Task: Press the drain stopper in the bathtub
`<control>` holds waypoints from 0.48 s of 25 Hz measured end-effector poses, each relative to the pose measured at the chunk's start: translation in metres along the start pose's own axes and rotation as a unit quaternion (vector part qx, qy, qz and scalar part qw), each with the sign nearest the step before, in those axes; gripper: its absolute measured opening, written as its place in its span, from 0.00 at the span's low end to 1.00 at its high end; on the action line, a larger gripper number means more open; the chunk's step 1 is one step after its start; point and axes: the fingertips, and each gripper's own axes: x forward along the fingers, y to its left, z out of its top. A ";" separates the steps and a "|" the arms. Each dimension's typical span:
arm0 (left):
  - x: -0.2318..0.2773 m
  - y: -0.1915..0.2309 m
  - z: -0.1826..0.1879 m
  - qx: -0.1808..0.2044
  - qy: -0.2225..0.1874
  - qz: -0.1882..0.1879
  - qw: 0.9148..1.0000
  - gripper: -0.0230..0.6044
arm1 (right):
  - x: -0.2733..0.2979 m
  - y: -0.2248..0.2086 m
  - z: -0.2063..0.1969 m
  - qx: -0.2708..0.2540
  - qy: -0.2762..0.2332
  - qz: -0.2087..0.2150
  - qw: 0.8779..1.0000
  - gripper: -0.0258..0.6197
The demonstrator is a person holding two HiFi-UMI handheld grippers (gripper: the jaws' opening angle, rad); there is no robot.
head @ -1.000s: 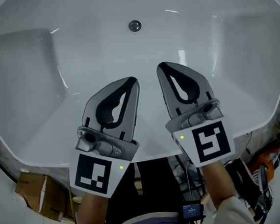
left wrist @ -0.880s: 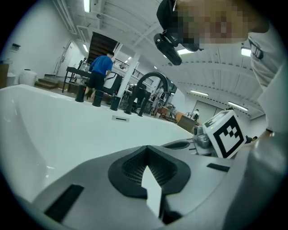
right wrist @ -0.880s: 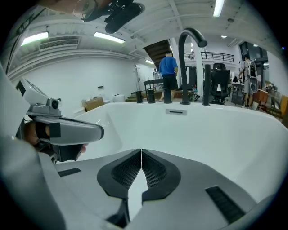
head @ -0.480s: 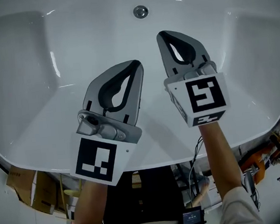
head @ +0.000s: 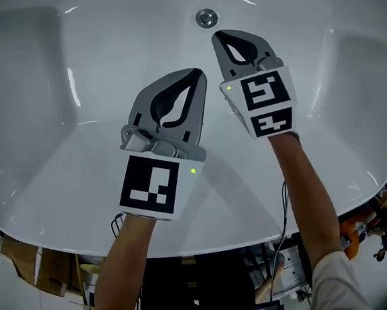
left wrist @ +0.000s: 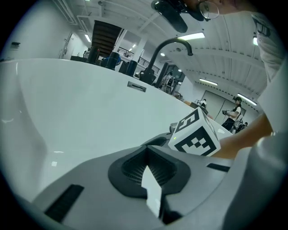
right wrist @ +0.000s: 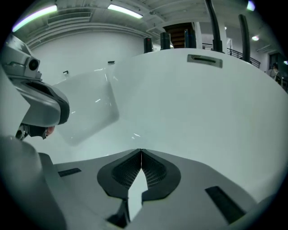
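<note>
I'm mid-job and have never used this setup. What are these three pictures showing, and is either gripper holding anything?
There is no robot arm here. A person holds a two-jaw gripper in each hand, and the black-and-white marker cubes are part of the grippers. The head view comes from a camera on the person's head, looking down into a white bathtub. The left gripper and the right gripper hover above the tub floor. The right one's tip is close to the round metal drain stopper, but it does not look to be on it. The other two pictures come from cameras riding on each gripper, looking along its jaws. In both, the jaws are closed tip to tip with nothing between them, so nothing is held.
</note>
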 end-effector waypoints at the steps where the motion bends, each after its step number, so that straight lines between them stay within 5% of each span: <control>1: 0.004 0.003 -0.001 -0.003 -0.001 0.002 1.000 0.05 | 0.008 -0.001 -0.005 -0.005 0.006 0.002 1.000 0.07; 12: 0.008 0.028 -0.028 -0.015 0.008 -0.008 1.000 0.05 | 0.116 -0.018 -0.057 -0.051 0.093 -0.003 0.994 0.07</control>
